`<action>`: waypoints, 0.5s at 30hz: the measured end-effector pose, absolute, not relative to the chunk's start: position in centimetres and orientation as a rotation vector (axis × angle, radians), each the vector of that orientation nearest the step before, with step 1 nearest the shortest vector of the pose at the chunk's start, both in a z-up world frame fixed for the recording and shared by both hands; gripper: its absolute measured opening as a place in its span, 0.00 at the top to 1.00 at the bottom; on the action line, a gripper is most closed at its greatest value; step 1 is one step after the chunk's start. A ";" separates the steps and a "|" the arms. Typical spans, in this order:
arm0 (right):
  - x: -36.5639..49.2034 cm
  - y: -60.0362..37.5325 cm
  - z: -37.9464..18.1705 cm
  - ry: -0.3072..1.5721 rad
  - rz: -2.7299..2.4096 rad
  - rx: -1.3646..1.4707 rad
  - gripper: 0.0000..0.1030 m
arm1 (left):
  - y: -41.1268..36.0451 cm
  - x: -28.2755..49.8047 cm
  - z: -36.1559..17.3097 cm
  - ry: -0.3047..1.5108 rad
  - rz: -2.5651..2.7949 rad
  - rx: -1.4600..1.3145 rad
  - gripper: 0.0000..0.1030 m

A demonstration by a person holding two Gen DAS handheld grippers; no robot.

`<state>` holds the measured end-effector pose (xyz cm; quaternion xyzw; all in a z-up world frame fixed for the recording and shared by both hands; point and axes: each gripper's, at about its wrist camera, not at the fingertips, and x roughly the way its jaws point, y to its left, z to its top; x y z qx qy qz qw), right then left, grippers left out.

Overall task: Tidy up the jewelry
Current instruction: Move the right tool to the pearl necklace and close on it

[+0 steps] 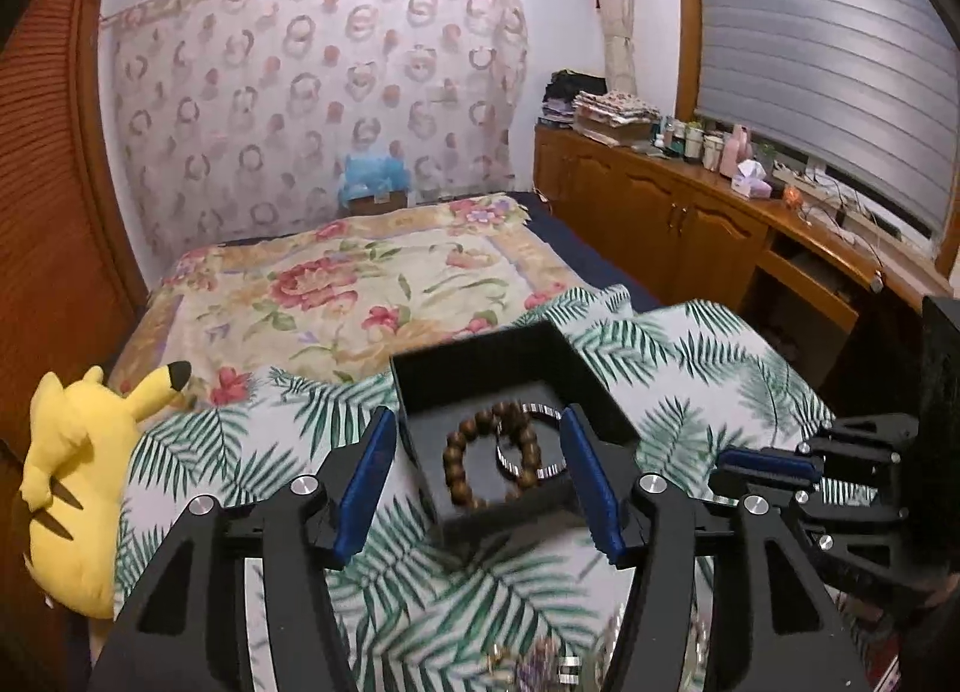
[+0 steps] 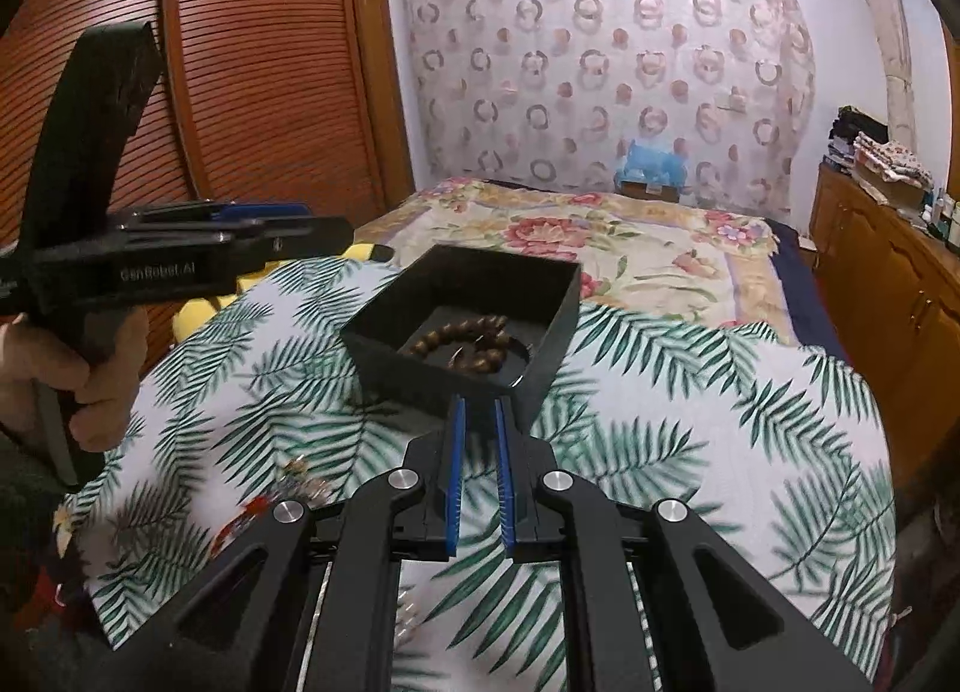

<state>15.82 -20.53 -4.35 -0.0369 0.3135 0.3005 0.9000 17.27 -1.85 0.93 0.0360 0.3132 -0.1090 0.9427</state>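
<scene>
Bed point(image 1: 336, 284) fills most of the room in front of you, with a flower blanket spread on it. Nearer to you is a white cloth with green leaves point(image 1: 708, 368), and it covers the surface you work on. A yellow plush toy point(image 1: 78, 488) lies at the left edge of that cloth.

On the leaf cloth sits an open black box point(image 1: 480, 368). Inside the box is a brown bead bracelet point(image 1: 489, 455), lying flat on the bottom. A thin silver bangle point(image 1: 549, 473) lies in there too, partly under the beads.

Your left gripper point(image 1: 480, 482) is spread about halfway open. Its blue pads point(image 1: 369, 482) stand on either side of the box's near end, and in the left wrist view you cannot tell if they touch the box. It holds nothing.

Your right gripper point(image 2: 480, 476) is almost closed, with just a thin gap between its pads. Nothing is in that gap. It sits just in front of the box's near corner. Your hand point(image 2: 54, 368) on the left gripper's handle shows in the right wrist view.

Some small colourful pieces point(image 2: 282, 488) lie on the cloth near you, too blurry to tell what they are.
</scene>
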 end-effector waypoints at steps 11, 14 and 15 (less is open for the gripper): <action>13.2 -18.5 -6.8 0.702 0.680 -0.111 0.69 | -1.0 11.4 -2.9 0.687 -0.255 0.040 0.38; 13.4 -17.9 -7.4 0.725 0.695 -0.110 0.67 | -0.2 10.4 -3.7 0.701 -0.250 0.021 0.38; 13.5 -17.5 -7.7 0.734 0.701 -0.112 0.65 | 0.2 10.1 -4.0 0.706 -0.249 0.010 0.38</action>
